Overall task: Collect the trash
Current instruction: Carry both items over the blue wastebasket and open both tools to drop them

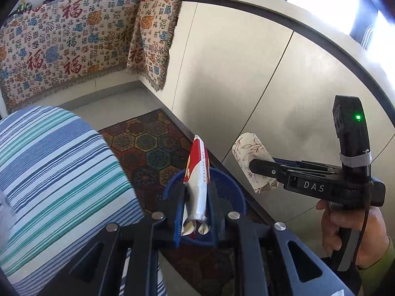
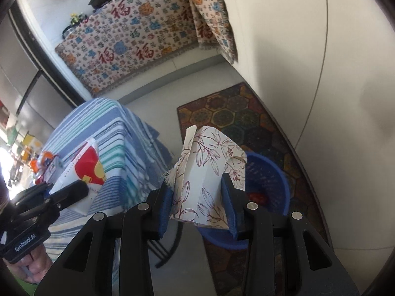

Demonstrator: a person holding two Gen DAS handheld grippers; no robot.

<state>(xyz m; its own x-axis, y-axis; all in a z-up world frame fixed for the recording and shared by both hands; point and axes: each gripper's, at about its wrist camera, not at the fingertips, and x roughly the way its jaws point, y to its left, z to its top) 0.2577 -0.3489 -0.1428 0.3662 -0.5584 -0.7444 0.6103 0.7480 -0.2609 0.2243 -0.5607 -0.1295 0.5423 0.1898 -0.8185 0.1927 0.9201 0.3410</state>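
My left gripper (image 1: pixel 196 218) is shut on a red, white and silver snack wrapper (image 1: pixel 197 185) and holds it over a blue plastic basket (image 1: pixel 232 194) on the floor. My right gripper (image 2: pixel 197 207) is shut on a crumpled floral paper box (image 2: pixel 209 172), above and left of the same basket (image 2: pixel 269 180), which holds something red. In the left wrist view the right gripper (image 1: pixel 259 170) and the floral box (image 1: pixel 249 157) are to the right. In the right wrist view the left gripper (image 2: pixel 71 192) with the wrapper (image 2: pixel 84 170) is at the left.
A table with a blue striped cloth (image 1: pixel 49 172) stands left of the basket, with an orange and white item (image 2: pixel 47 160) on it. A patterned rug (image 1: pixel 153 145) lies under the basket. White cabinet fronts (image 1: pixel 234 74) run along the right. A patterned cloth (image 1: pixel 61 44) hangs from the far counter.
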